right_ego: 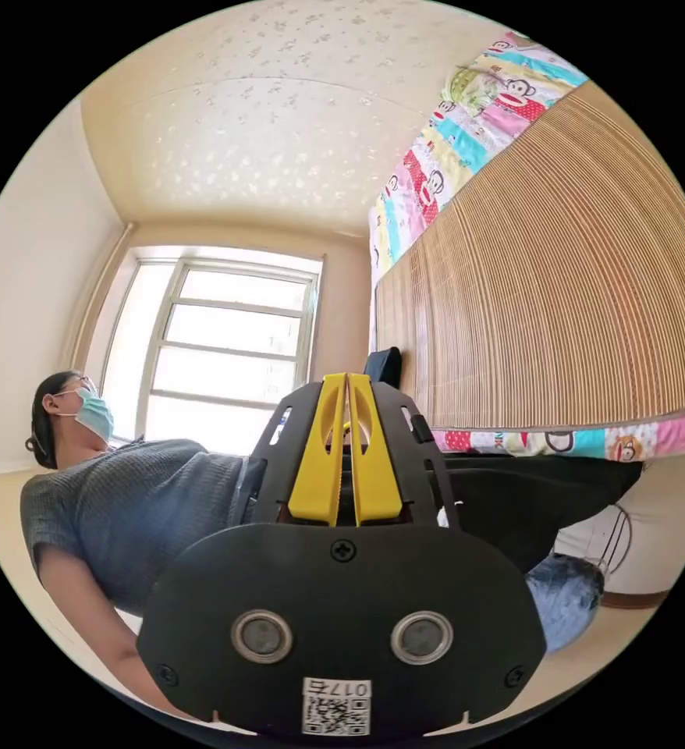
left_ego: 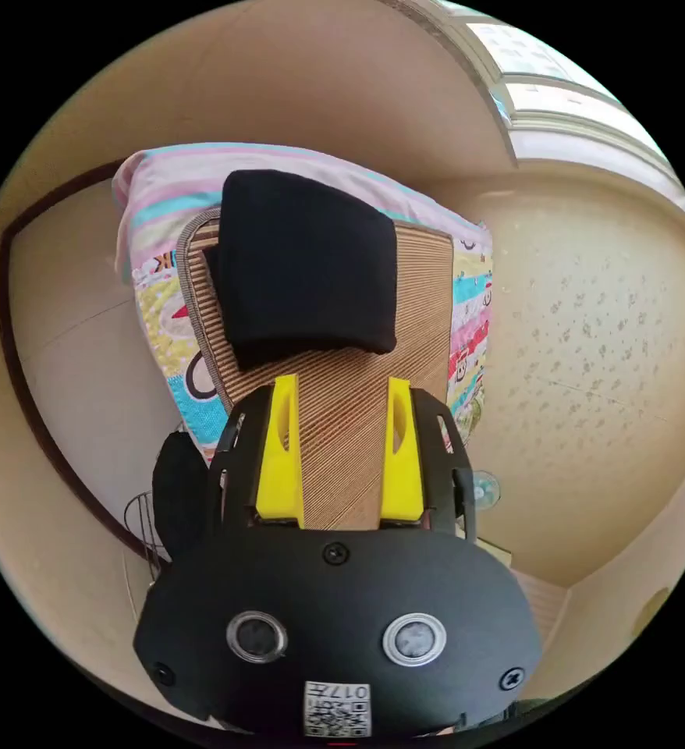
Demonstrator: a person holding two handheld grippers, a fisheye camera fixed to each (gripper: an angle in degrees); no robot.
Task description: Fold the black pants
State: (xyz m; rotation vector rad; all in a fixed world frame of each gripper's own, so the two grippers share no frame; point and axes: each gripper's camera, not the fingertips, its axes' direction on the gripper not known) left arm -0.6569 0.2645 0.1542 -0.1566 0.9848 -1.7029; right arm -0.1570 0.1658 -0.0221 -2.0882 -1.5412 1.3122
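The black pants point(left_ego: 307, 265) lie as a compact folded bundle on the far part of the woven mat point(left_ego: 358, 413), so the fold looks finished. The left gripper point(left_ego: 341, 390) hangs spread and empty nearer, while the right gripper point(right_ego: 347, 382) is pressed together on nothing (both apparently clear of the cloth).
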